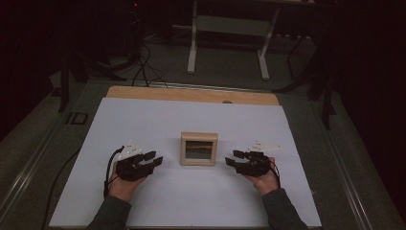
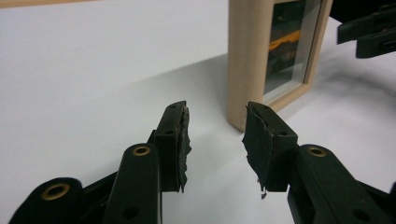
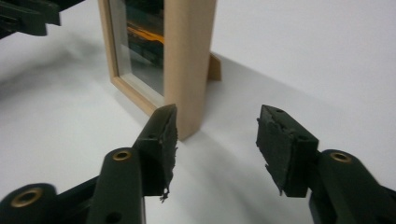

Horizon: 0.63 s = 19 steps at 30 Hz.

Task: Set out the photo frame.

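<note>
Looks like a lab or recording room, dim, lit mostly over the worktable (image 1: 72, 143). White sheet (image 1: 143, 115) covers a wooden board (image 1: 191, 94) on a grey metal-edged bench; black cables (image 1: 143, 67) run over a carpeted floor (image 1: 225, 62); white legs of a desk (image 1: 192, 48) behind; dark stands at both sides

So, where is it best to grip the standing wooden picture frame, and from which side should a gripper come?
Probably its upright side rails. The picture frame stands upright, glass toward the person, with the left gripper and right gripper flanking it, both open. Come in level from either side, one jaw before the rail and one behind.
</note>
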### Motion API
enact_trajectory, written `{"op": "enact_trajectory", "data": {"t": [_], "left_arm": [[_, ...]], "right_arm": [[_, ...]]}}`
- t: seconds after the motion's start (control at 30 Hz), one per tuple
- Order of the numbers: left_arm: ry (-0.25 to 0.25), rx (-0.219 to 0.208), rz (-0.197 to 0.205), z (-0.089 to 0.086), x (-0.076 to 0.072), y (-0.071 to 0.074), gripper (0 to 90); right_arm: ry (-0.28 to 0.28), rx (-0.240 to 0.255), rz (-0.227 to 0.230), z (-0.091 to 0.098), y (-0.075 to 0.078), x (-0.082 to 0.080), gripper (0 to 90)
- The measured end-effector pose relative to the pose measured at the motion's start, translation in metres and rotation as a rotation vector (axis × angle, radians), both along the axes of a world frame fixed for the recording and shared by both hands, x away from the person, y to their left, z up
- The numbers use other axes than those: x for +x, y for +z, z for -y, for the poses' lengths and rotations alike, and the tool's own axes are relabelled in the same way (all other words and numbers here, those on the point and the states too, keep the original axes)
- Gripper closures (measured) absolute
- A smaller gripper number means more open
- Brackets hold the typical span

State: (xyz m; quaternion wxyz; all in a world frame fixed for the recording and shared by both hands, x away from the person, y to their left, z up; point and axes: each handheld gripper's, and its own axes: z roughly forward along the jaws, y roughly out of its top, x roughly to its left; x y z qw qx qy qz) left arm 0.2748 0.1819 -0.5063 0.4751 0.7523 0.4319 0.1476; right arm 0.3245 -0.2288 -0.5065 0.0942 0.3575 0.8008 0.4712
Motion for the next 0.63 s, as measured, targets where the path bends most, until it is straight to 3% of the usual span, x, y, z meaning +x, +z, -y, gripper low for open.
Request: {"op": "enact_trajectory", "data": {"t": [0.37, 0.63], "left_arm": [[0.039, 0.020, -0.013, -0.020, -0.012, -0.009, 58.3], [0.067, 0.028, -0.010, -0.027, -0.019, -0.009, 57.2]], "right_arm": [[-0.038, -0.020, -0.018, 0.019, -0.009, -0.008, 62.8], [-0.047, -0.017, -0.027, 0.026, -0.011, -0.010, 71.2]]}}
